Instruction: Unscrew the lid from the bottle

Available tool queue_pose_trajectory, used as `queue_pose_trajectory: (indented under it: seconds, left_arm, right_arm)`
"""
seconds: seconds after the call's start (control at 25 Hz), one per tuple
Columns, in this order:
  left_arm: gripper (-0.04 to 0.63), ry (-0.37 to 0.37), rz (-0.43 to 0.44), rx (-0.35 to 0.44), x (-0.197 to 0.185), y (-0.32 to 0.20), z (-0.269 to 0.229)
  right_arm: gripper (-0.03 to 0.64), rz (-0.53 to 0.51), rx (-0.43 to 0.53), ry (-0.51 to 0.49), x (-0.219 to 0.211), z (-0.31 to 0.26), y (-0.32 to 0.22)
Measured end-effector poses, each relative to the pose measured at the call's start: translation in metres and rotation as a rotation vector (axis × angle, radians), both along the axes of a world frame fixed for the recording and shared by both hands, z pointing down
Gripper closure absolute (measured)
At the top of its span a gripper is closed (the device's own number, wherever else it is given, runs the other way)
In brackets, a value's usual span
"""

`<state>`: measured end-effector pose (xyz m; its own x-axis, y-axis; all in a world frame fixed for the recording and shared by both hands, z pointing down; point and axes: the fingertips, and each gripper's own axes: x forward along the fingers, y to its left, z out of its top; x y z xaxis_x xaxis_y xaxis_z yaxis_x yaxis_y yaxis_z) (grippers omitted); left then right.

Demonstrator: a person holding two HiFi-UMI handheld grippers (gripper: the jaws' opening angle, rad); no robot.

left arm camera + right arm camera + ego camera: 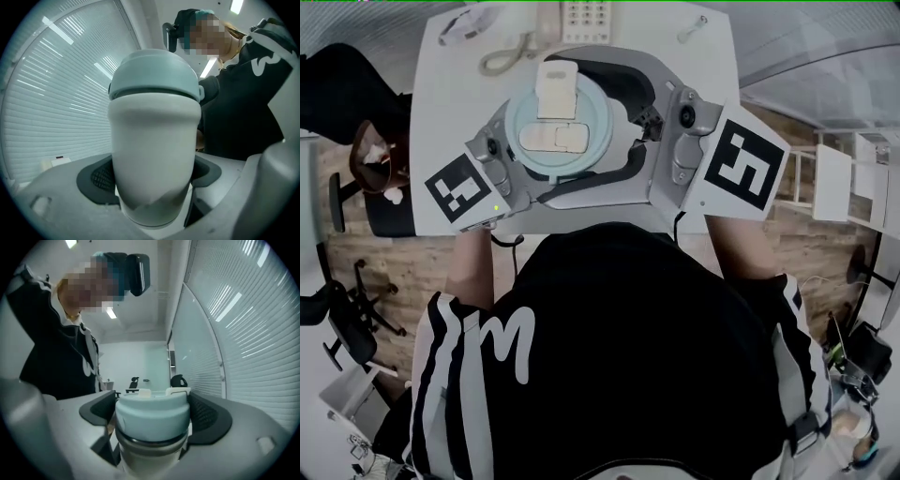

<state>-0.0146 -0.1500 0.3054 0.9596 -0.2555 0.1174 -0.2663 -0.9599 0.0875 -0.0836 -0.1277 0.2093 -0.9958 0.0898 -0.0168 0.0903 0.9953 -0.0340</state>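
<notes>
White counter [441, 112], viewed from above: keypad unit [586, 19] and looped cord [508, 54] at its far end. Slatted blinds [56, 93] form the backdrop in both gripper views.

Bottle [154, 140]: white body, upright, held over the near part of the counter between the two grippers.

Lid [592, 122]: pale blue with a cream flip tab, sitting on top of the bottle.

Left gripper [152, 187]: jaws clenched on the bottle body, below the lid.

Right gripper [152, 423]: jaws clenched round the lid.

Black white-striped top [656, 328]; grey left claw [152, 187] and right claw [152, 413] carry marker cubes [459, 187].
</notes>
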Motion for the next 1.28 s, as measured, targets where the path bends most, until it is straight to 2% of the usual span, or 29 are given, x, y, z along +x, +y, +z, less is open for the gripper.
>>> queue_pose_trajectory:
  seconds: [0.16, 0.32, 0.64, 0.88, 1.28]
  left_arm:
    - [0.161, -0.011, 0.103, 0.014, 0.012, 0.018, -0.004]
    - [0.161, -0.026, 0.143, 0.018, 0.002, 0.023, 0.003]
    - [0.16, -0.026, 0.129, 0.02, 0.009, 0.022, 0.007]
    - [0.16, -0.03, 0.114, 0.024, 0.015, 0.023, 0.004]
    - [0.16, -0.022, 0.093, 0.024, 0.001, 0.03, 0.013]
  right_arm:
    - [0.135, -0.172, 0.01, -0.011, 0.012, -0.005, 0.019]
    - [0.135, -0.247, -0.014, -0.037, 0.004, -0.005, 0.023]
    - [0.135, -0.195, -0.11, -0.129, 0.01, -0.025, 0.01]
    - [0.133, -0.136, -0.115, -0.168, 0.023, -0.04, 0.003]
    - [0.133, -0.081, -0.254, -0.276, 0.026, -0.028, -0.006]
